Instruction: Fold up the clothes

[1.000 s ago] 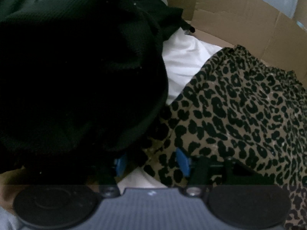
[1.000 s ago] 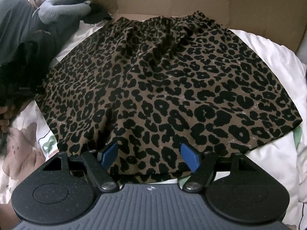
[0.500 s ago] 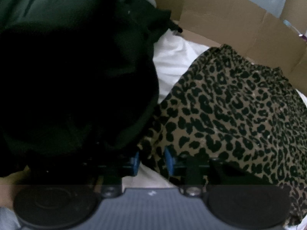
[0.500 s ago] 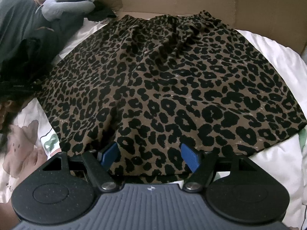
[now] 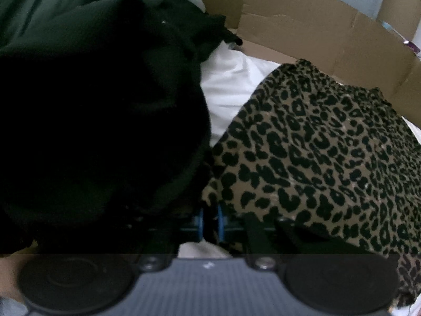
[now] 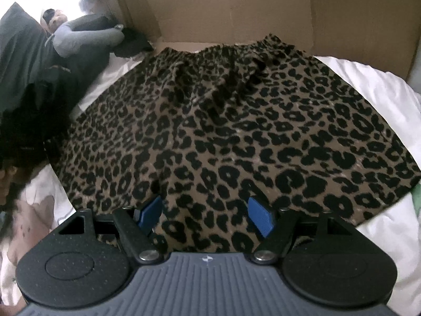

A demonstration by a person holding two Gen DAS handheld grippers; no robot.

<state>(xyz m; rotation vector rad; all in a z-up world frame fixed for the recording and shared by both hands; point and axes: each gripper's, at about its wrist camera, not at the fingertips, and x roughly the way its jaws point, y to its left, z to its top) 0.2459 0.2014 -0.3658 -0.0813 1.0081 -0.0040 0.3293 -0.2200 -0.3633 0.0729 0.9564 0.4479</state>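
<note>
Jaws on the left gripper [image 5: 209, 222] are pinching almost shut at the near left corner of the soft brown leopard-spotted cloth skirt [image 6: 223, 137]; whether cloth is caught between them, I cannot tell. Jaws on the right gripper [image 6: 206, 214] are standing wide over its near hem. It is lying flat on white bedding [image 6: 368, 87], looking light and floppy, so corners are looking best for grabbing.

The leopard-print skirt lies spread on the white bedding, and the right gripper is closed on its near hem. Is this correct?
Not quite. In the right wrist view the right gripper is open, its blue pads apart over the near hem of the leopard-print skirt, which does lie spread on the white bedding.
</note>
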